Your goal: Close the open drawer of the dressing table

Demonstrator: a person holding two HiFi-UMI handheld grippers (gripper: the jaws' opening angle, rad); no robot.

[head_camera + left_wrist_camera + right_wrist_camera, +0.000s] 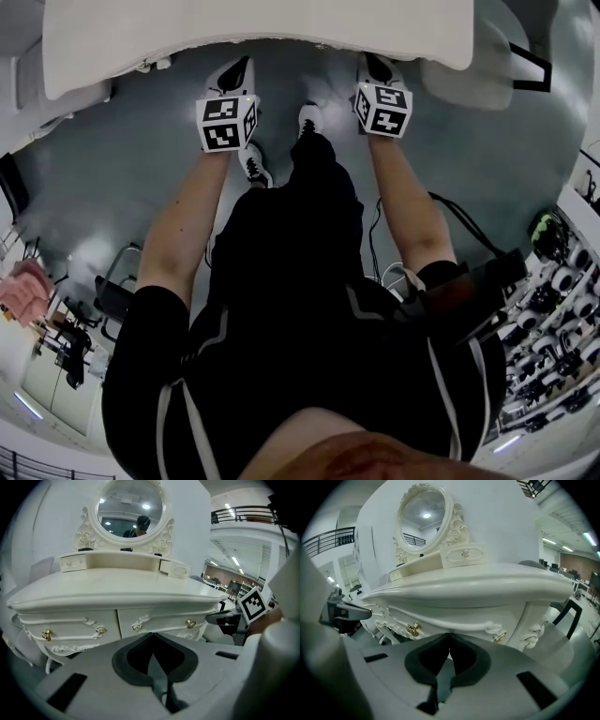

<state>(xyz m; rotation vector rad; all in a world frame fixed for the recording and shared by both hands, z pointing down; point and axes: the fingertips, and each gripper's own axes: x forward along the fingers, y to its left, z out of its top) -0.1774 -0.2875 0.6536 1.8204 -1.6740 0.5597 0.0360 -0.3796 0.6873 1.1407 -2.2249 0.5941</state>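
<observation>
The white dressing table (253, 28) stands in front of me, its top (117, 585) just above both grippers. Its two front drawers, left (65, 627) and right (161, 620), carry gold knobs and both look flush with the front. My left gripper (236, 67) is held before the table's front, shut with nothing in it (151, 634). My right gripper (373, 62) is shut and empty too (449, 635), near the table's right corner, by a gold knob (412, 629). Neither gripper touches the table.
An oval mirror (131, 508) and two small upper drawers (72, 563) sit on the table. A white chair (469, 80) stands to the right, another white seat (28, 94) to the left. Shelved equipment (562, 272) is at my far right, and grey floor (122, 178) lies under my feet.
</observation>
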